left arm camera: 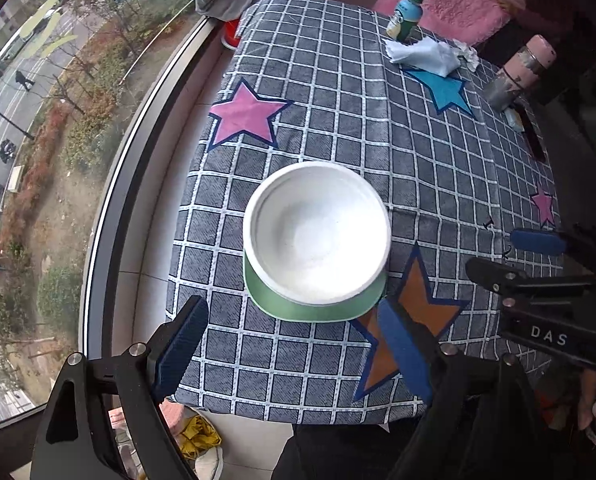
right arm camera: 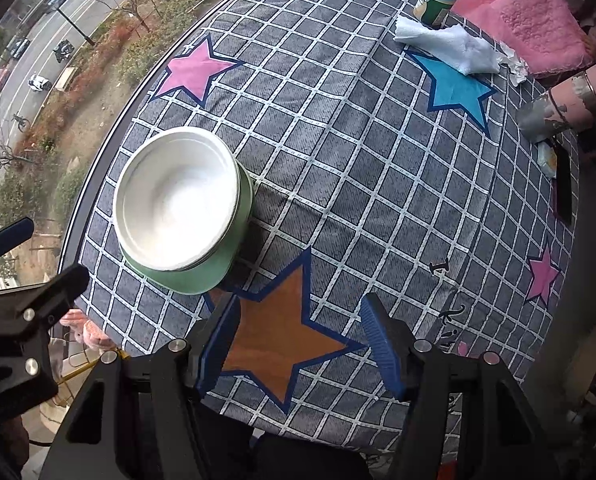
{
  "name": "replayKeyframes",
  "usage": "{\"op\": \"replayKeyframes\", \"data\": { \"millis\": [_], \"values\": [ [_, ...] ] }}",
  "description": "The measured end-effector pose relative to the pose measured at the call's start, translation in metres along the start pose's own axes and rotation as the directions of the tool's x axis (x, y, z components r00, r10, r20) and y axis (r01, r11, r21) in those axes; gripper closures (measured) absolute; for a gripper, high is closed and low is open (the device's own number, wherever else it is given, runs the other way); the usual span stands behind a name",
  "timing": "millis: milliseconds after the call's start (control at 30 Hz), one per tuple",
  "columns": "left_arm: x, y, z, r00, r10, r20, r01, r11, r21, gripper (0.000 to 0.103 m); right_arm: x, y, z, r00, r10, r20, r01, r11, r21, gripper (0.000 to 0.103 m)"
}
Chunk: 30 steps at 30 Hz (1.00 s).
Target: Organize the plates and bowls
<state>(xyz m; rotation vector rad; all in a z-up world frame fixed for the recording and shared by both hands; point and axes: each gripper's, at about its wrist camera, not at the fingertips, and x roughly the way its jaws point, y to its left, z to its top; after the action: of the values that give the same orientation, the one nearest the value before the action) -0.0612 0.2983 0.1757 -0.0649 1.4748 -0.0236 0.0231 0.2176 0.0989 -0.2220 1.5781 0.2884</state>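
White bowl (left arm camera: 317, 232) sat nested in green bowl (left arm camera: 313, 308) on the worktop (left arm camera: 417, 140); left gripper (left arm camera: 294, 344) and right gripper (right arm camera: 298, 344) jaws stood wide, empty

Stacked bowls (left arm camera: 315, 236) block left-centre, bottle (left arm camera: 405, 16), cloth (left arm camera: 423, 56), flask (left arm camera: 517, 74) crowd far edge

Checked-cloth table (left arm camera: 337, 92) beside daylit window (left arm camera: 58, 120) over street.
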Motion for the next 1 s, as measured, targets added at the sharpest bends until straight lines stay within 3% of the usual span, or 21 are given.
{"op": "replayKeyframes", "data": {
  "millis": [167, 233, 400, 533, 600, 700, 733, 833, 1000],
  "values": [
    [0.018, -0.008, -0.004, 0.995, 0.028, -0.092, -0.026, 0.999, 0.027, 0.014, 0.000, 0.000, -0.003, 1.000, -0.015, 0.005, 0.015, 1.000, 0.000, 0.039],
    [0.019, -0.010, -0.005, 0.994, 0.002, -0.112, 0.002, 0.999, 0.036, 0.014, 0.000, -0.001, -0.004, 1.000, -0.020, 0.005, 0.020, 1.000, 0.003, 0.039],
    [0.013, -0.007, -0.003, 0.994, -0.020, -0.108, 0.023, 0.999, 0.024, 0.013, 0.004, -0.004, -0.006, 1.000, -0.022, -0.009, 0.022, 1.000, 0.014, 0.039],
    [0.011, -0.005, 0.000, 0.995, 0.022, -0.094, -0.022, 1.000, 0.010, 0.013, 0.004, -0.002, -0.005, 1.000, -0.024, -0.009, 0.024, 1.000, 0.007, 0.039],
    [0.008, -0.003, 0.000, 0.996, -0.004, -0.084, 0.004, 1.000, 0.000, 0.013, 0.005, -0.002, -0.004, 1.000, -0.023, -0.011, 0.023, 1.000, 0.006, 0.039],
    [0.007, -0.009, 0.000, 0.984, 0.148, -0.100, -0.146, 0.989, 0.025, 0.013, 0.005, -0.002, -0.003, 1.000, -0.022, -0.013, 0.022, 1.000, 0.007, 0.039],
    [0.006, -0.011, -0.001, 0.982, 0.162, -0.096, -0.159, 0.987, 0.038, 0.013, 0.004, -0.001, -0.003, 1.000, -0.022, -0.010, 0.023, 1.000, 0.007, 0.039],
    [0.011, -0.011, -0.003, 0.983, 0.140, -0.122, -0.139, 0.990, 0.014, 0.013, 0.003, -0.001, -0.001, 1.000, -0.026, -0.001, 0.026, 1.000, 0.004, 0.039],
    [0.009, -0.007, 0.000, 0.987, 0.137, -0.080, -0.139, 0.990, -0.025, 0.013, 0.007, -0.002, -0.003, 0.999, -0.029, -0.017, 0.030, 1.000, 0.005, 0.039]
  ]
}}
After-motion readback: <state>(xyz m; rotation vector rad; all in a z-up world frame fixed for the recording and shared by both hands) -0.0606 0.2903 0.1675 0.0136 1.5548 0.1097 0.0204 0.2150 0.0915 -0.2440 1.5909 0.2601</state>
